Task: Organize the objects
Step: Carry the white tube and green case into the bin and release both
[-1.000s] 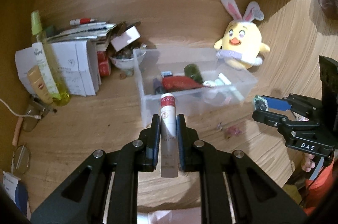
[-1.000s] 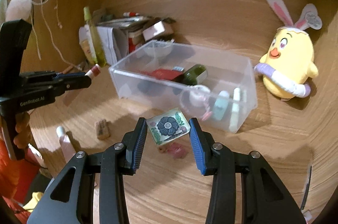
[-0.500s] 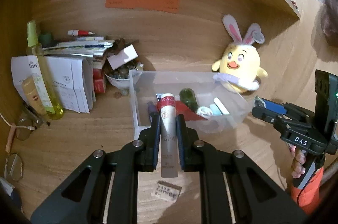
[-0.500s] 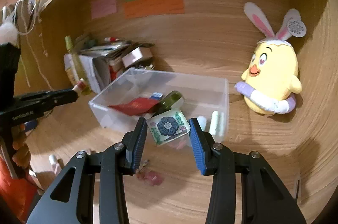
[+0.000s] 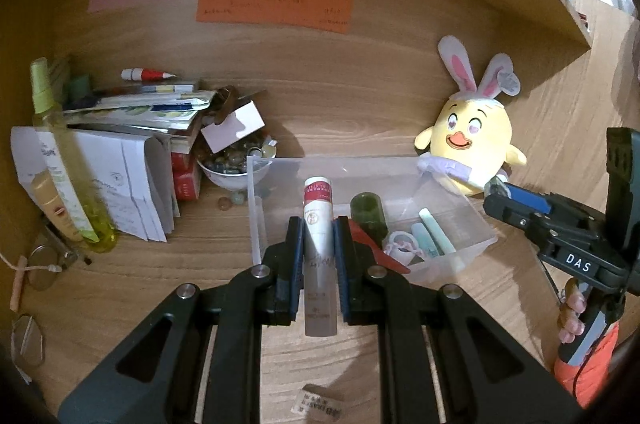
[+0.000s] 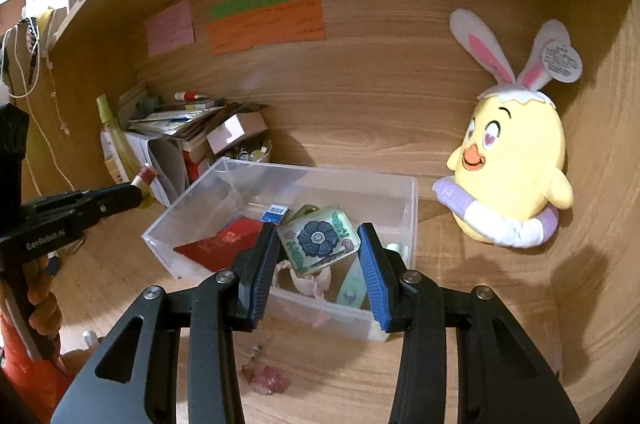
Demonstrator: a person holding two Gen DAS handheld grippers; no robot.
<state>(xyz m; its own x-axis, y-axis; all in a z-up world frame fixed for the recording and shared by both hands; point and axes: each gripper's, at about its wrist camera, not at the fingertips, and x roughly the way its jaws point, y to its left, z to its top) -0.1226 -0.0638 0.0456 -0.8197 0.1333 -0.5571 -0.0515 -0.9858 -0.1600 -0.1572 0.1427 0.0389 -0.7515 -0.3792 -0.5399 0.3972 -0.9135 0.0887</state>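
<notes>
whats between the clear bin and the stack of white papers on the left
A white bowl filled with small stones and a red box stand there, with a few loose stones on the wood; the left wrist view shows it best.

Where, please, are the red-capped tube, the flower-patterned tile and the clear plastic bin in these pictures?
red-capped tube (image 5: 318,224), left wrist view, on its pale body below the red band.
flower-patterned tile (image 6: 318,238), right wrist view, on the blue flower.
clear plastic bin (image 6: 320,171), right wrist view, on its far rim.
</notes>
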